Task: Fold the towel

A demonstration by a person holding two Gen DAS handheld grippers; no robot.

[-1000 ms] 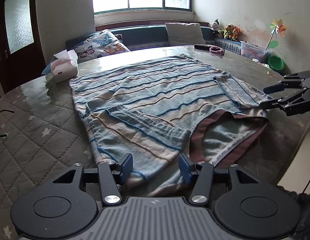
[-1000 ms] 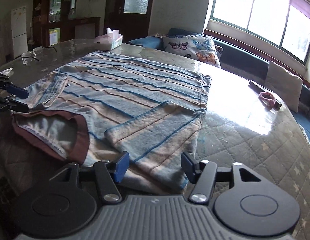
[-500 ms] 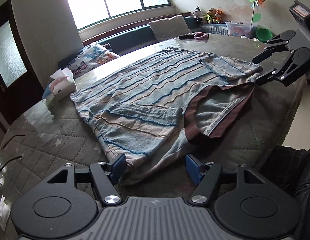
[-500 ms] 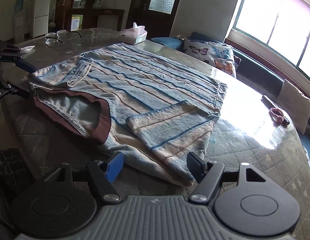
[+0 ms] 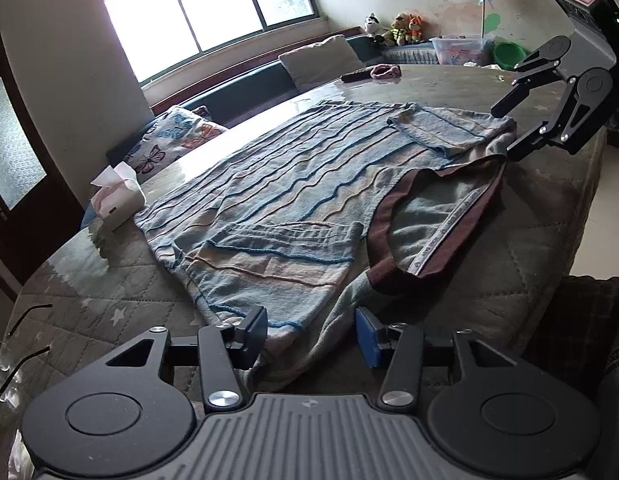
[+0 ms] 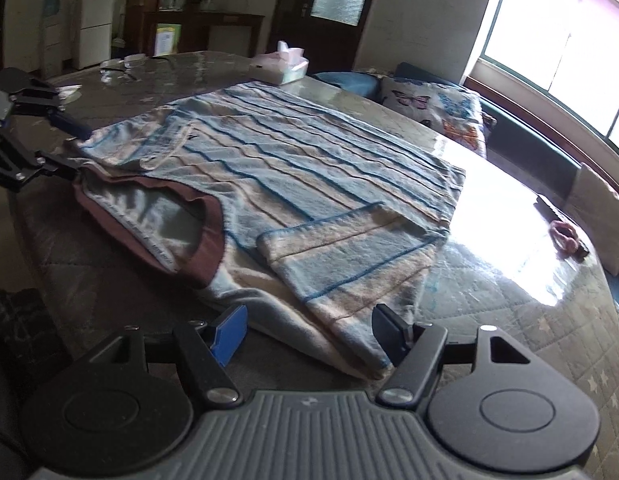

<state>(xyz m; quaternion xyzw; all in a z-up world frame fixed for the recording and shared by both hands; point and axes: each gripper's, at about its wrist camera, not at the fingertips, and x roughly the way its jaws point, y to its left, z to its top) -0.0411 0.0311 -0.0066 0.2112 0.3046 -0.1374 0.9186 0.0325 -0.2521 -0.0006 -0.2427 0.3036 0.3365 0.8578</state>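
The blue-and-beige striped towel [image 5: 293, 184] [image 6: 309, 160] lies spread on the round quilted table [image 5: 529, 248], both near corners folded inward and a brown band curving along the near edge. My left gripper [image 5: 312, 337] stands open at the near left corner, its fingers either side of the cloth's edge without pinching it. My right gripper [image 6: 309, 334] is open too, straddling the folded near right corner. Each shows in the other's view: the right gripper [image 5: 507, 132] and the left gripper [image 6: 77, 150] sit right at the cloth's end corners.
A tissue box [image 5: 117, 200] [image 6: 279, 66] stands just beyond the far corner. Eyeglasses [image 5: 13, 344] lie at the table's left side. A pink hair tie [image 5: 385, 72] and a dark remote rest at the far side. Cushions line the window bench. Dark clothing [image 5: 589, 312] borders the table edge.
Both grippers have drawn back toward the table edge and opened wider. The cloth itself has stayed in place.
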